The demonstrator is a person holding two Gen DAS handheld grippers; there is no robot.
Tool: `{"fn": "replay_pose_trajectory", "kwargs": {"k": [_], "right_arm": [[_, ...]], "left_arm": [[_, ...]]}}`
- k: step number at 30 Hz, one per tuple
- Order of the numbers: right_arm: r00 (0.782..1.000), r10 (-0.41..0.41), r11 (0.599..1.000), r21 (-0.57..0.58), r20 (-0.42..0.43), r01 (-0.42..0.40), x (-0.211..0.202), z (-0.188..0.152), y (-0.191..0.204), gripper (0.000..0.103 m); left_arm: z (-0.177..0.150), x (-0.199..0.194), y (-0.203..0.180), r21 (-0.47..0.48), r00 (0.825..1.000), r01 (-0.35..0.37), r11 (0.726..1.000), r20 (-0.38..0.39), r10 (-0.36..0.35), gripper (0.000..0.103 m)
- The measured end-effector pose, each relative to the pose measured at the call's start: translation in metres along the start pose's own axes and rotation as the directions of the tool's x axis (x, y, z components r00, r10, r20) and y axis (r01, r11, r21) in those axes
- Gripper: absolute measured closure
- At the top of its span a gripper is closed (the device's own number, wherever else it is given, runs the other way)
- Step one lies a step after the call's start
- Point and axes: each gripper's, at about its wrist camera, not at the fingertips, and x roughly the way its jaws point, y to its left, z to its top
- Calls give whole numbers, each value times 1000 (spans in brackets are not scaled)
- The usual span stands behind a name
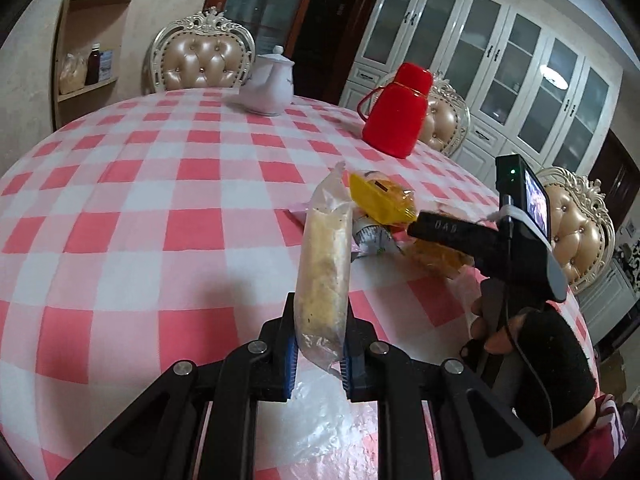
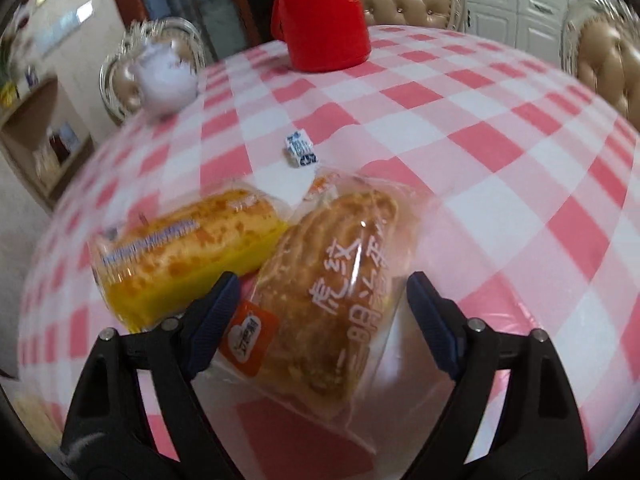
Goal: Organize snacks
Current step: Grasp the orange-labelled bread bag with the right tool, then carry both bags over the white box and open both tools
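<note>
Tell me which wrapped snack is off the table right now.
The pale cake in clear wrap, clamped upright in the left gripper; the others lie on the tablecloth.

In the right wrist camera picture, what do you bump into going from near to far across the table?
brown pastry packet between the open right gripper fingers → small blue-and-white wrapped candy → red jug

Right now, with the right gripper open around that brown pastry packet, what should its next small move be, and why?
Probably close the right gripper on the brown pastry packet. Its jaws stand wide open on either side of the packet, which lies on the checked tablecloth against the yellow cake packet. The left gripper is already shut on a pale bread packet, so it cannot help.
</note>
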Motion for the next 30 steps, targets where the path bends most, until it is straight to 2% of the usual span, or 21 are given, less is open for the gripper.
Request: {"fn": "replay_pose_trajectory", "kwargs": {"k": [1,2,5,10,14,16,19,22,24,30], "right_arm": [[1000,13,1000,-4,3,-13,-5,-4,-5,50],[998,59,998,8,4,-59,-12,-9,-15,51],[992,128,992,6,16,-128,-34,-27,-37,52],[974,224,973,-56,15,-223,-75,-62,-49,52],[945,327,943,-58,5,-326,-108,-97,-51,52],[938,346,935,-76,-4,-346,-117,-109,-46,52],[925,380,921,-89,-7,-379,-132,-122,-40,52],[912,410,906,-121,22,-404,-147,-126,-33,52],[912,409,905,-144,33,-401,-152,-125,-29,52],[893,450,889,-92,-10,-449,-145,-125,-32,52]], "left_arm": [[-1,1,0,4,1000,-3,1000,-4,3,85],[-2,2,0,8,1000,-12,1000,-8,12,85],[-3,3,0,5,1000,-8,1000,-13,8,85],[-4,-2,-4,18,1000,-5,1000,10,5,85],[-5,-5,-5,13,1000,1,1000,27,-1,85],[-8,-6,-3,-6,1000,4,1000,26,-4,85],[-17,-9,-7,17,997,-64,998,34,63,85],[-25,-15,-8,12,996,-84,996,32,84,85],[-31,-24,-7,-6,993,-107,994,49,107,85],[-46,-47,-13,-9,979,-183,983,83,184,85]]}}
